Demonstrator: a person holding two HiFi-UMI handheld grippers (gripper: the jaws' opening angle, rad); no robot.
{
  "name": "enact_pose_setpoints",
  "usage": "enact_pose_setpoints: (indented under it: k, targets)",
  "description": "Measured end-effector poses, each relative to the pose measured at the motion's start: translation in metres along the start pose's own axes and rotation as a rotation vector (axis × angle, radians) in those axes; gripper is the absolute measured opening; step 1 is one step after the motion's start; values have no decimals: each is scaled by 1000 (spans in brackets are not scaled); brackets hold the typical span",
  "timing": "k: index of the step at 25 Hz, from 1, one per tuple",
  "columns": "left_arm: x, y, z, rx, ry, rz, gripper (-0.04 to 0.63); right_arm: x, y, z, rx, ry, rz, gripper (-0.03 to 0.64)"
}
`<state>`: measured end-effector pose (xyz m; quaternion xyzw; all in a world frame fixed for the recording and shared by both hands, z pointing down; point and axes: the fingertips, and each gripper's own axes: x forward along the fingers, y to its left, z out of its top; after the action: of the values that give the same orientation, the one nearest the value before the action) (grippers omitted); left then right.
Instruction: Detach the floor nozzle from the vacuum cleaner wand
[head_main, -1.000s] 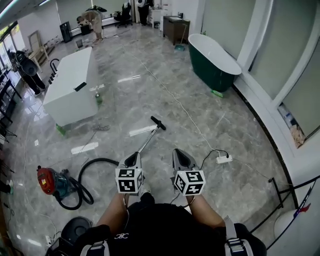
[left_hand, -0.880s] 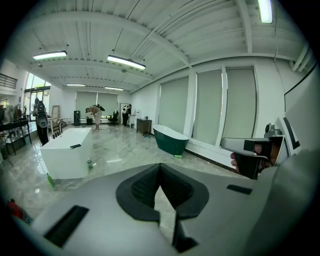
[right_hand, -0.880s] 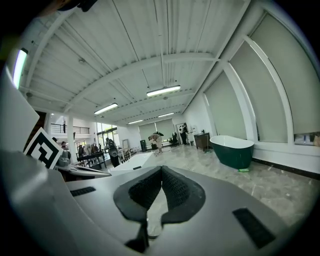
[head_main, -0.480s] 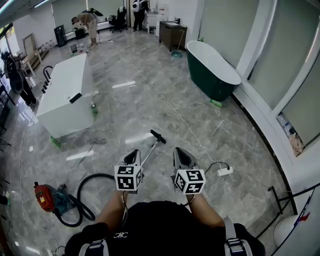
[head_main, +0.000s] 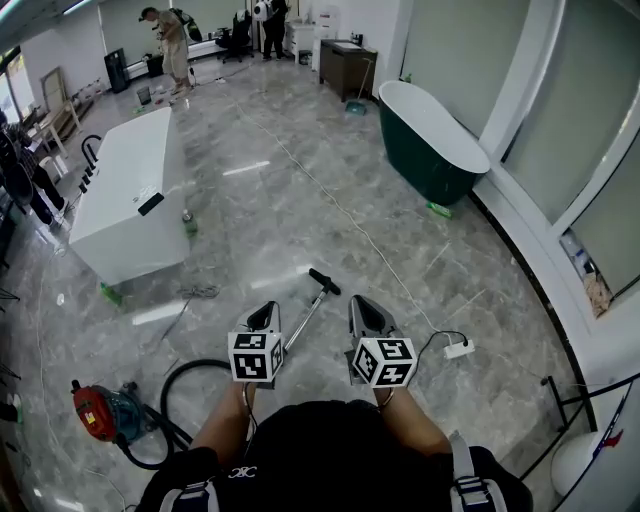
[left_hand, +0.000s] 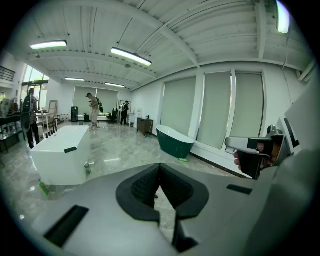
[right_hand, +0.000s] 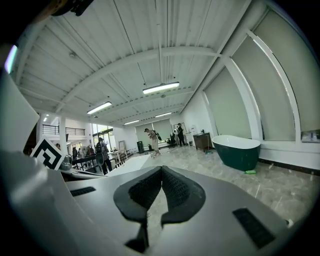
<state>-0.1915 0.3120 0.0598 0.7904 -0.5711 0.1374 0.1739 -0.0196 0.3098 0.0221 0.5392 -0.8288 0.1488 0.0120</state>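
The vacuum lies on the marble floor in the head view. Its black floor nozzle (head_main: 324, 281) sits at the far end of the silver wand (head_main: 305, 318), which slants down behind my left gripper. A black hose (head_main: 178, 377) loops to the red and teal vacuum body (head_main: 102, 412) at lower left. My left gripper (head_main: 263, 313) hovers over the wand's near end, shut and empty. My right gripper (head_main: 361, 304) is just right of the wand, also shut and empty. The left gripper view (left_hand: 160, 165) and right gripper view (right_hand: 161, 169) show closed pads with only floor beyond.
A white rectangular bathtub (head_main: 128, 196) stands at left with a green bottle (head_main: 187, 221) by it. A dark green bathtub (head_main: 434, 126) is at right. A power strip (head_main: 459, 350) and its cable lie right of my right gripper. People stand at the far end (head_main: 172, 40).
I have walked forward with both grippers: the nozzle, wand and vacuum body have slid down the head view, nearer to me. Both grippers stay shut.
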Motion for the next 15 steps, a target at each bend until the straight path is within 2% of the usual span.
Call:
enact_pose_setpoints:
  k: [6,15]
  targets:
    - [22,4,-5,5,23,-12,9,20,-11,-14,31,34,-7,15]
    - [71,3,17,38,13,-3,9,77,-41,5,49,0,33,15]
